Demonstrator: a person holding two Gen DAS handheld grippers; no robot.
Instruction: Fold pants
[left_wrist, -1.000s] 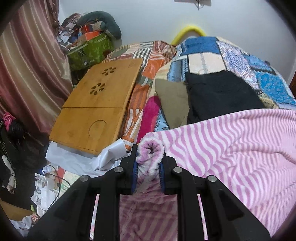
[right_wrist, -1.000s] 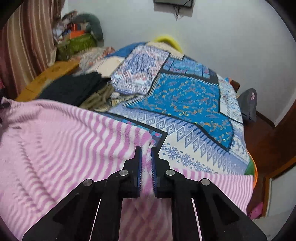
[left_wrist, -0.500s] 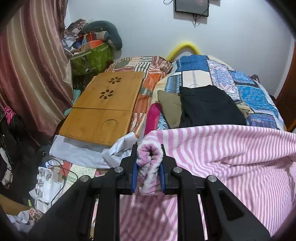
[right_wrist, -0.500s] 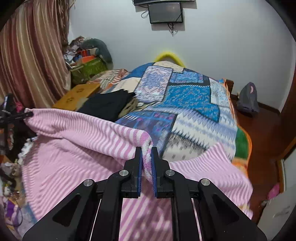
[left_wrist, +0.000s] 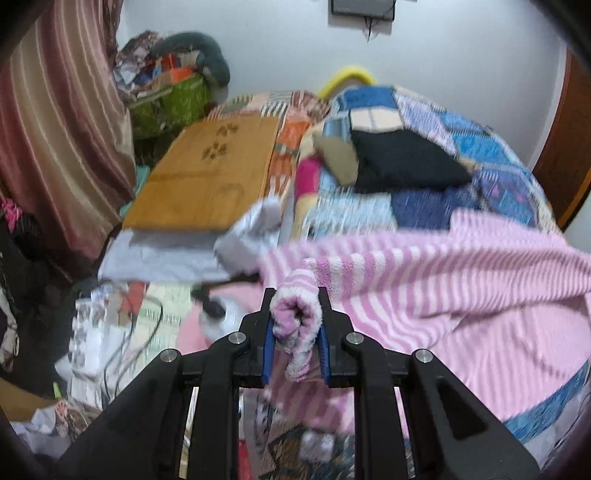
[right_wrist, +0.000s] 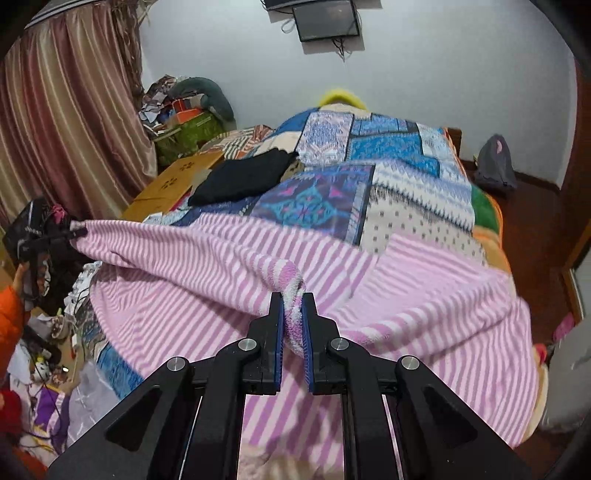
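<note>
Pink striped pants (right_wrist: 229, 280), stretched in the air above the near edge of the bed (right_wrist: 406, 192), one bunched edge pinched at each end. Left gripper (left_wrist: 294, 325): jaws narrowed onto a thick roll of fleece. Right gripper (right_wrist: 293, 325): jaws nearly closed on a thinner fold. Folded black garment (left_wrist: 402, 162) well apart, toward the bed's far end. Best done, by the look of it, with both ends level, cloth taut, lowered evenly onto the quilt.

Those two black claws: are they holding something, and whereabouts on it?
Yes. Both grip the pink striped pants along one bunched edge: the left gripper on a rolled corner, the right gripper further along.
</note>
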